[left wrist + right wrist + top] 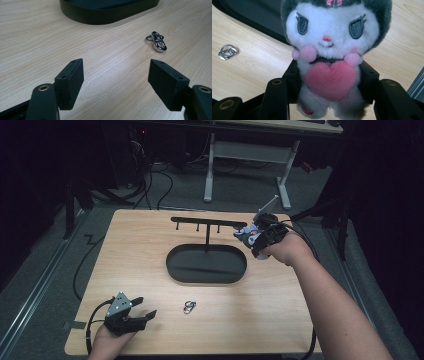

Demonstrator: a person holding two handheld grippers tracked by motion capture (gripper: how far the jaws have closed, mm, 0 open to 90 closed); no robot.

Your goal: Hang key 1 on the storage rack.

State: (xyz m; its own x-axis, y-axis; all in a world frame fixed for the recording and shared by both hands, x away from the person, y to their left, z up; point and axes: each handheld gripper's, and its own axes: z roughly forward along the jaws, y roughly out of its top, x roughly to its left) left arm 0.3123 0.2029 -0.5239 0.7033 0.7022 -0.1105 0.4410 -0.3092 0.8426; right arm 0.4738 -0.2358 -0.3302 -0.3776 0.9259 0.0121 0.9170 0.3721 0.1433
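Wood bench (150, 270), no readable writing. Near edge: left claw (142, 312) wide open, empty; clip (189, 307) beside it. Beyond: black tray (175, 265) with hook rack (207, 223). Right claw (248, 236) clamps plush (329, 50) near rack's end.

Near the middle of the table (135, 245), an oval tray (206, 264) with a hook stand (207, 224) rising from its far side. Just before the tray toward the near edge, a metal ring clip (189, 307). At the near left corner, the left gripper (142, 307) resting on the tabletop; right of the stand's bar end and above the table, the right gripper (250, 236) with a plush toy (246, 235) between its jaws.
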